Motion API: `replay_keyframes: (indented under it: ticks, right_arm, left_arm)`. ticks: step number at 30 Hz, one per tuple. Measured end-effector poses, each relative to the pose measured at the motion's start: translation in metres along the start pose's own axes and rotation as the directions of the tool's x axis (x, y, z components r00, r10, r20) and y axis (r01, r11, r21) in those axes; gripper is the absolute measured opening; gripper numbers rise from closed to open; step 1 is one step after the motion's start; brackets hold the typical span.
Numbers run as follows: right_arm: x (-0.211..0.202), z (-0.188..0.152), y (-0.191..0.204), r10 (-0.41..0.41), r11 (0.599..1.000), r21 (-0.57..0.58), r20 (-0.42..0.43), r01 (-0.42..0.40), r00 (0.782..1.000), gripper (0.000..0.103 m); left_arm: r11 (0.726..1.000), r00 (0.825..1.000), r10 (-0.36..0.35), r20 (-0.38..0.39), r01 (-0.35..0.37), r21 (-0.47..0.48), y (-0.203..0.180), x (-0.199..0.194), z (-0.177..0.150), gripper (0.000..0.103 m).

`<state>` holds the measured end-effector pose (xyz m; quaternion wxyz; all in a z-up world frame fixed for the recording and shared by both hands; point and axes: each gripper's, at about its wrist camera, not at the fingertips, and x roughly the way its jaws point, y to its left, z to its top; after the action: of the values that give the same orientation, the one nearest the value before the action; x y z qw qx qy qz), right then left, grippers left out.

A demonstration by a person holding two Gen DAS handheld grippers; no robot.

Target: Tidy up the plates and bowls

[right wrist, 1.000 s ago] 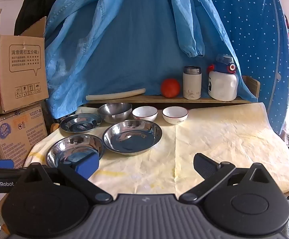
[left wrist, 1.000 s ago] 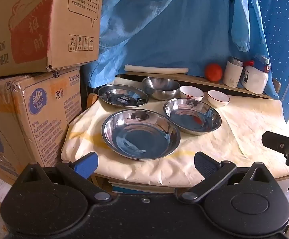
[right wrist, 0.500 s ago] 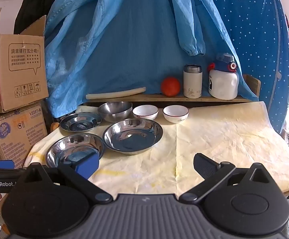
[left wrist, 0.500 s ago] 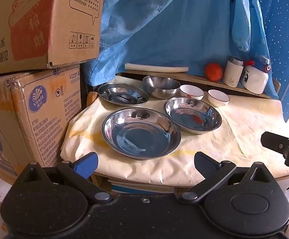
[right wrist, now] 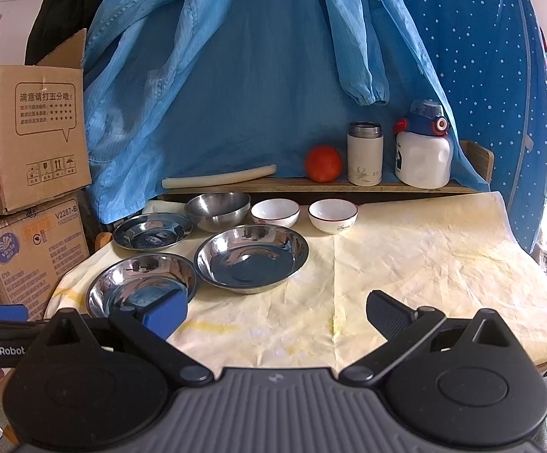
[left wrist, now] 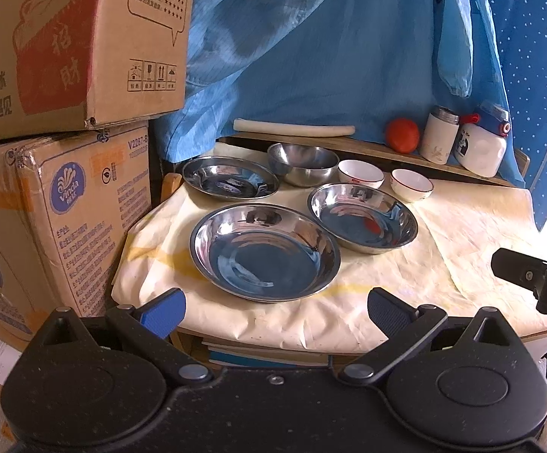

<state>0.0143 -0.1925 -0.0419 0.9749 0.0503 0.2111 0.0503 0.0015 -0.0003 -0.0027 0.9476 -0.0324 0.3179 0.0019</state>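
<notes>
Up front, nearest steel plate (left wrist: 265, 251) by table edge (left wrist: 311, 334), both claws spread

black tongs (left wrist: 275, 307) with one blue pad, one black.

Glossy mirror-bright metal plates (left wrist: 265, 252), glazed white ceramic bowls (right wrist: 275, 212), on creased matt yellowish paper (right wrist: 416, 260).

This looks like a lived-in home room used partly for storage. Stacked cardboard boxes (left wrist: 65, 113) stand beside a surface (right wrist: 424, 264) covered in creased yellowish paper. A blue garment (right wrist: 235, 75) and polka-dot fabric (right wrist: 481, 56) hang behind it. A wooden shelf (right wrist: 311, 185) carries a tomato (right wrist: 323, 163), a flask (right wrist: 364, 153) and a water bottle (right wrist: 422, 151).
</notes>
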Motion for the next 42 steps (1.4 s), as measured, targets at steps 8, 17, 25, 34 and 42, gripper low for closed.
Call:
replay_keyframes:
  ticks: [8, 17, 25, 34, 42]
  right_arm:
    - [0.0011, 0.0005, 0.0, 0.0, 1.0, 0.0, 0.0, 0.0, 1.0, 0.103]
    - [0.0027, 0.0007, 0.0005, 0.0, 1.0, 0.0, -0.001, 0.0, 1.0, 0.103]
    - [0.0036, 0.0012, 0.001, 0.0, 1.0, 0.0, -0.002, 0.0, 1.0, 0.103]
    - [0.0046, 0.002, 0.0021, -0.001, 1.0, 0.0, -0.003, 0.001, 1.0, 0.103]
    - [0.0057, 0.0021, 0.0033, -0.002, 1.0, -0.001, -0.003, 0.002, 1.0, 0.103]
  left_arm:
    - [1.0, 1.0, -0.001, -0.001, 0.001, -0.001, 0.0002, 0.0005, -0.0001, 0.102]
    - [1.0, 1.0, -0.002, -0.002, 0.002, 0.0, 0.0008, 0.0006, -0.0002, 0.102]
    - [1.0, 1.0, -0.003, -0.002, 0.003, 0.0, 0.0008, 0.0006, 0.0, 0.102]
    - [1.0, 1.0, -0.002, -0.005, 0.002, -0.002, 0.0011, 0.001, -0.0001, 0.102]
    - [1.0, 1.0, -0.002, -0.006, 0.002, -0.004, 0.0028, 0.0026, 0.0003, 0.102]
